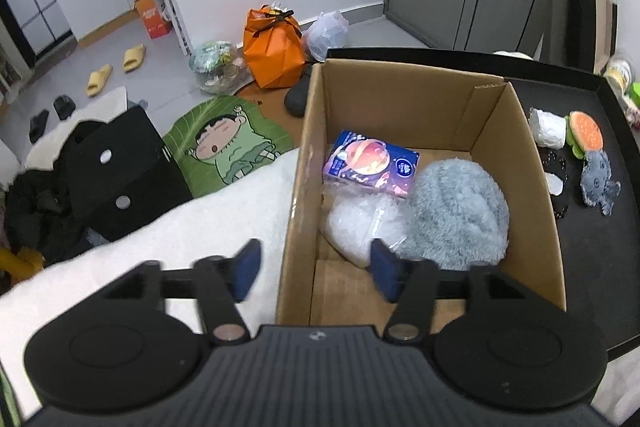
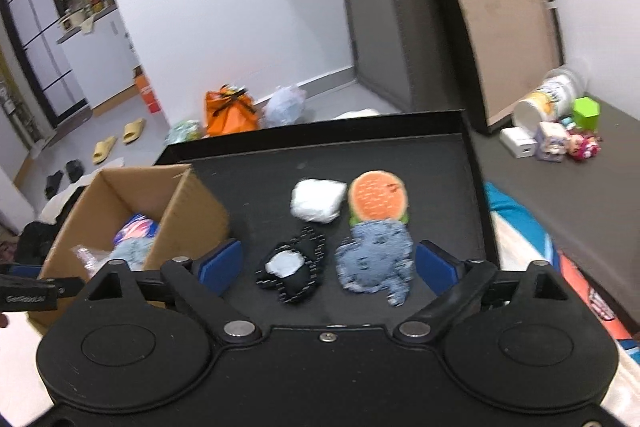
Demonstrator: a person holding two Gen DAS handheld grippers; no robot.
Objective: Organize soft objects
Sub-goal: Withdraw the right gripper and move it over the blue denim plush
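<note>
Inside the brown cardboard box [image 1: 404, 115] lie a fluffy grey-blue plush [image 1: 460, 211], a clear plastic bag [image 1: 356, 223] and a purple carton [image 1: 370, 163]. The left gripper [image 1: 316, 267] hangs above the box's near-left wall with jaws apart, empty. Right of the box, the right gripper [image 2: 328, 263], jaws wide, hovers over a black-and-white plush [image 2: 292, 267] and a blue-grey plush [image 2: 376, 259].

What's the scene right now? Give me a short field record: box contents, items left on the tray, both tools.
box contents: fluffy blue plush, clear plastic bag, purple carton
box: cardboard box, open top
left on tray: white bundle, burger plush, blue-grey plush, black pouch
tray: black tray
left tool: open, empty, over box edge
right tool: open, empty, over tray items
</note>
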